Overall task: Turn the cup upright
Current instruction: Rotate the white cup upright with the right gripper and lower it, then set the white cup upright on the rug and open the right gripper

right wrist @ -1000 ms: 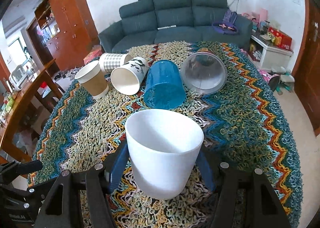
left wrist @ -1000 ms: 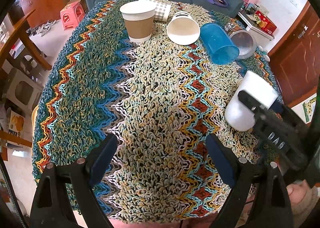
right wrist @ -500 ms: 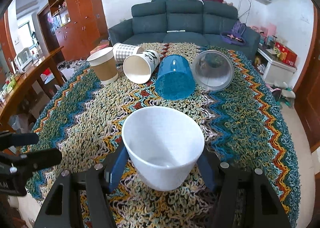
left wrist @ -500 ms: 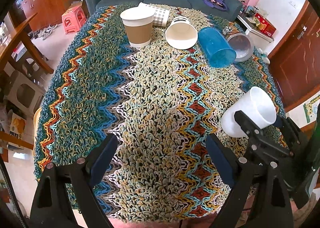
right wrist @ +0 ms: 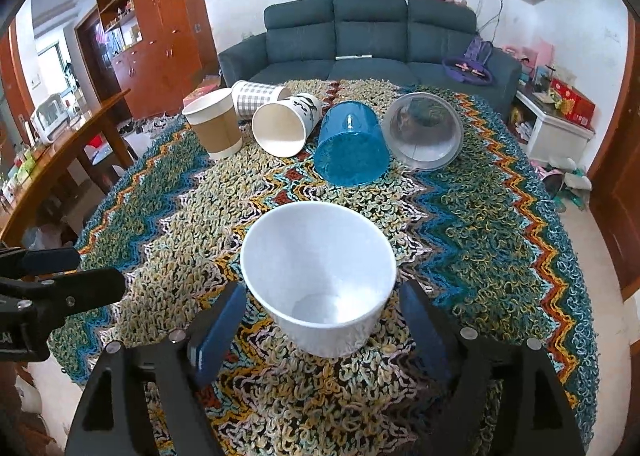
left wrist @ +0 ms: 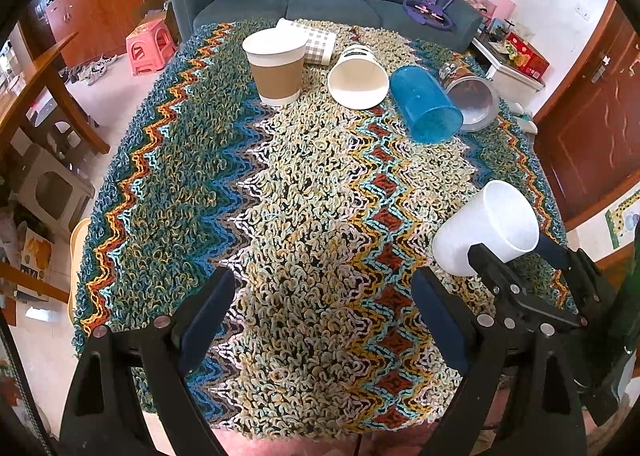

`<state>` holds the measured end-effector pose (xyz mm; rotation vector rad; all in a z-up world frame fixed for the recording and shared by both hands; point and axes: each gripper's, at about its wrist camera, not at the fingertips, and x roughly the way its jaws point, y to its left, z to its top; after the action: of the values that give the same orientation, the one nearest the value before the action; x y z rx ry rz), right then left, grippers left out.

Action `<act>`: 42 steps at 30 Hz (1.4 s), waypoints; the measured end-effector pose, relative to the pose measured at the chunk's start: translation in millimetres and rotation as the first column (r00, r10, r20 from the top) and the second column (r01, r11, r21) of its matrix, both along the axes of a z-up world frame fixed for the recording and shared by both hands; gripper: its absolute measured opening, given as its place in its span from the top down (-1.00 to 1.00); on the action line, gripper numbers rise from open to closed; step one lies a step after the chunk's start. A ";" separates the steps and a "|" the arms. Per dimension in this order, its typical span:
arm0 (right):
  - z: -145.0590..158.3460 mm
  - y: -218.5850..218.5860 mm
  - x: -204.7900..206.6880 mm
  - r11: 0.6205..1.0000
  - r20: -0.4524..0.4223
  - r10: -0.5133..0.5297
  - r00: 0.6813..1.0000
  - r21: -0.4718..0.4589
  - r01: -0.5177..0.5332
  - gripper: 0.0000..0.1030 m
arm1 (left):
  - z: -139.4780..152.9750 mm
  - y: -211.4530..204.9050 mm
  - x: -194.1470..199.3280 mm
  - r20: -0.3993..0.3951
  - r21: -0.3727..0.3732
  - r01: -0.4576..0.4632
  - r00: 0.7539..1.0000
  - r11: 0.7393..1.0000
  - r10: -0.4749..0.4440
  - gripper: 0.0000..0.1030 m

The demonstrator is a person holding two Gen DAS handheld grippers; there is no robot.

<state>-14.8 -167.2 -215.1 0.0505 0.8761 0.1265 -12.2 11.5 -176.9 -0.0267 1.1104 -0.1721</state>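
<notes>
A plain white cup (right wrist: 320, 284) stands mouth up on the shaggy zigzag cloth (right wrist: 480, 223), between the fingers of my right gripper (right wrist: 322, 326). The jaws stand apart from the cup's sides with cloth showing in the gaps. In the left wrist view the same cup (left wrist: 486, 225) is at the right, with the right gripper's fingers (left wrist: 504, 276) around its base. My left gripper (left wrist: 320, 320) is open and empty over the near middle of the cloth.
At the far end lie a blue cup (right wrist: 352, 145), a clear cup (right wrist: 424, 131), a white printed cup (right wrist: 286, 125) and a checked cup (right wrist: 256, 97), all on their sides. A brown paper cup (right wrist: 214, 127) stands upright. A sofa (right wrist: 372, 51) stands behind the table.
The white cup has gone from held in the right gripper above the cloth to standing on it. The right jaws have opened off its sides and the gripper has risen.
</notes>
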 end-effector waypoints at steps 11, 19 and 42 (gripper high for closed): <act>25.7 0.3 -19.0 1.000 0.057 -0.005 0.998 -0.011 0.006 -0.56 | 13.8 -4.4 -10.9 0.044 0.013 0.008 0.999 1.000 -0.008 -0.78; 47.2 -2.1 -26.9 1.000 0.085 -0.017 0.996 -0.023 0.019 -0.56 | 21.6 -4.5 -16.5 0.056 0.021 -0.001 0.998 1.000 0.000 -0.78; 127.9 -12.3 -27.3 0.993 -0.038 -0.117 0.992 0.023 0.118 -0.55 | 94.7 -0.6 -21.6 0.135 0.044 -0.023 0.991 0.999 0.017 -0.78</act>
<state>-42.1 -179.5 -87.3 0.1280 0.9055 0.0268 -33.8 10.8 -82.2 0.0139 0.9786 -0.1288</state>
